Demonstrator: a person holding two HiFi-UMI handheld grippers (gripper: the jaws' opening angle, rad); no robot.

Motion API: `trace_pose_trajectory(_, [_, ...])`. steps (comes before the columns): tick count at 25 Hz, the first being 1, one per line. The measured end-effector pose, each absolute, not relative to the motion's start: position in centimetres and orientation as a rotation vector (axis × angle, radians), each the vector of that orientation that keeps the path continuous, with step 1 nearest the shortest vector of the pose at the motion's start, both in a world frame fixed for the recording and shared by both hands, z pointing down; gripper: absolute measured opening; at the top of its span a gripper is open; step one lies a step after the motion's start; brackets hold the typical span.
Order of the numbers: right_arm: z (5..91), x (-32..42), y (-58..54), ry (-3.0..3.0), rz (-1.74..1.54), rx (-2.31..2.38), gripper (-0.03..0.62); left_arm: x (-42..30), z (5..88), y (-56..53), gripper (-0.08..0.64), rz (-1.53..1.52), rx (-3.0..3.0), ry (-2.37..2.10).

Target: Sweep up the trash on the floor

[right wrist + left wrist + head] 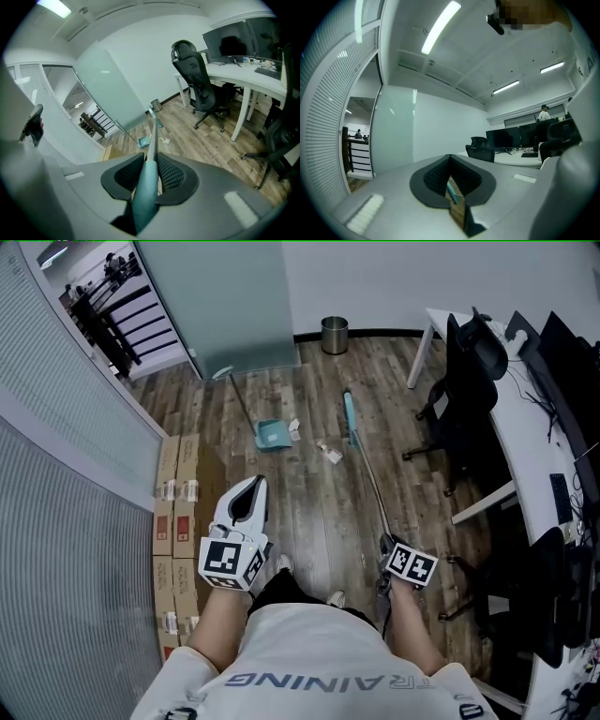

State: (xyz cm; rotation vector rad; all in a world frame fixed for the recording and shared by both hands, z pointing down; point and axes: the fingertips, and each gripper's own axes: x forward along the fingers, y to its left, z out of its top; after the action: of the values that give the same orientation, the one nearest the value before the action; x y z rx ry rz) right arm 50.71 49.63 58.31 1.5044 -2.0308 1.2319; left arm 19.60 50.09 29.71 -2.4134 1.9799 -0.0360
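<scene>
A teal broom lies with its head [350, 418] on the wood floor ahead and its thin handle [372, 486] running back to my right gripper [386, 544], which is shut on it. In the right gripper view the teal grip [146, 187] sits between the pads and the broom head [155, 117] is far down the floor. A teal dustpan [273, 434] with a long upright handle stands left of the broom head. Scraps of paper trash [329, 454] lie between them, one scrap [294, 427] at the pan's edge. My left gripper [254, 487] hangs shut and empty over the floor.
Cardboard boxes [176, 512] line the left glass wall. A metal trash can [334, 335] stands by the far wall. A black office chair [461, 404] and a white desk [530, 442] with monitors fill the right side. The person's feet [335, 598] are just below the grippers.
</scene>
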Motion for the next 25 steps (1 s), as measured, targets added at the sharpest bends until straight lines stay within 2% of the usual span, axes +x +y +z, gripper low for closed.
trace_pose_trajectory(6, [59.0, 50.5, 46.8, -2.008, 1.246, 1.492, 0.108, 20.2, 30.9, 45.6, 0.002, -0.056, -2.467, 1.952])
trace_pose_trajectory(13, [59.1, 49.4, 40.9, -1.943, 1.225, 1.501, 0.108, 17.4, 32.0, 37.9, 0.002, -0.022, -2.522, 1.960])
trace_pose_trajectory(18, [59.6, 46.4, 35.6, -1.905, 1.220, 1.537, 0.107, 13.0, 32.7, 32.2, 0.002, -0.042, -2.540, 1.963])
trace_pose_trajectory(25, [61.0, 38.5, 28.6, -1.866, 1.275, 1.526, 0.109, 5.0, 34.4, 24.7, 0.002, -0.078, -2.558, 2.003])
